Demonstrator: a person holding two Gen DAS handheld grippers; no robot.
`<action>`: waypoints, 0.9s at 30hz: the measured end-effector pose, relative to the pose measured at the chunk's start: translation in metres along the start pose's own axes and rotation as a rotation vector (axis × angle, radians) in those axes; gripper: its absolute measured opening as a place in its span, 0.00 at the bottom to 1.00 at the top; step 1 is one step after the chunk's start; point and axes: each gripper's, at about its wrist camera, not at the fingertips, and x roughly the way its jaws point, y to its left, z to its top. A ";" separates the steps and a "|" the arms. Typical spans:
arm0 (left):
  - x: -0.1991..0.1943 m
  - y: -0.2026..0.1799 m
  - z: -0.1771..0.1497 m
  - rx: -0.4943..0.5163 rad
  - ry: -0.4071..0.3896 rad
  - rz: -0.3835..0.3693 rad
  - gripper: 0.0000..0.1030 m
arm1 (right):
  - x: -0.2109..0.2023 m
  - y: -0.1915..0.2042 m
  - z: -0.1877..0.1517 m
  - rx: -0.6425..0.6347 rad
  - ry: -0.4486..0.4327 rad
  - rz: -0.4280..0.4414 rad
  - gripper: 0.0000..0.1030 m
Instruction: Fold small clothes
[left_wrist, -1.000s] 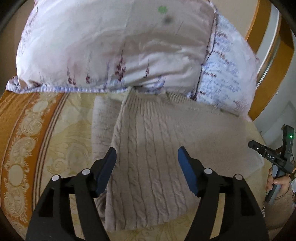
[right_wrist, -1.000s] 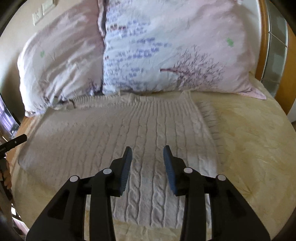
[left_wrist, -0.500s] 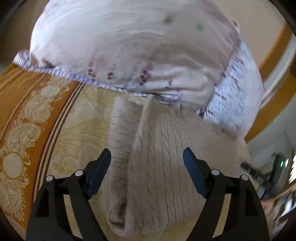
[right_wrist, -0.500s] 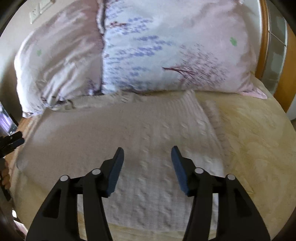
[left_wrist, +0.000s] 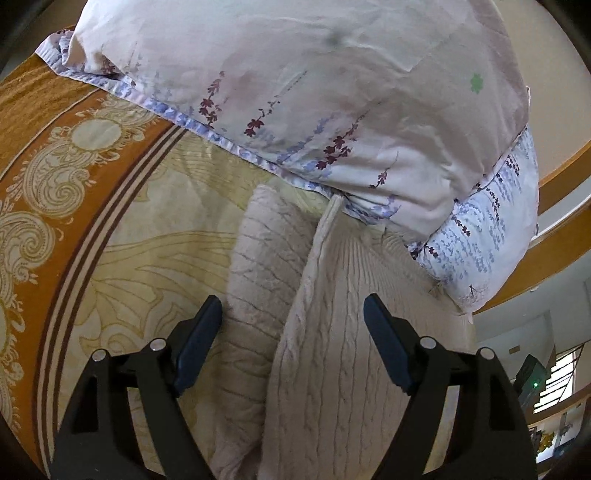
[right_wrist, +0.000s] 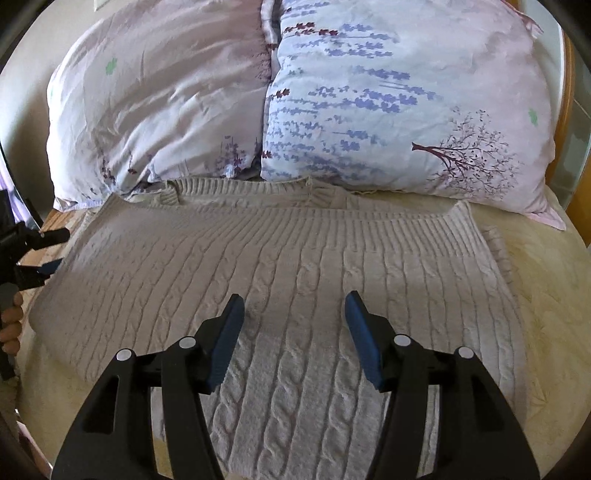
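Note:
A beige cable-knit sweater (right_wrist: 295, 266) lies flat on the bed, its neck toward the pillows. In the left wrist view the sweater (left_wrist: 332, 332) shows a sleeve (left_wrist: 266, 273) folded beside the body. My left gripper (left_wrist: 291, 332) is open and empty, hovering over the sweater's left edge and sleeve. My right gripper (right_wrist: 293, 325) is open and empty, above the middle of the sweater's body. The left gripper also shows in the right wrist view (right_wrist: 40, 254) at the far left edge.
Two floral pillows (right_wrist: 166, 99) (right_wrist: 406, 99) lie against the wooden headboard (right_wrist: 569, 92) behind the sweater. The yellow bedspread (left_wrist: 147, 266) has an orange patterned border (left_wrist: 55, 147) on the left. More bedspread (right_wrist: 546, 295) lies right of the sweater.
The right gripper has opened wider and stayed over the sweater's body. The left gripper has swung leftward and closer toward the sleeve and pillow, staying open.

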 end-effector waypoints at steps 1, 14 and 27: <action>0.001 -0.001 0.000 0.006 -0.001 0.003 0.74 | 0.002 0.000 -0.001 0.001 0.003 -0.002 0.58; 0.010 -0.007 -0.009 -0.032 0.024 -0.027 0.43 | 0.007 0.006 -0.003 -0.008 0.003 -0.018 0.61; -0.002 -0.054 -0.002 -0.051 -0.024 -0.172 0.21 | -0.009 -0.007 -0.004 0.056 -0.012 0.055 0.65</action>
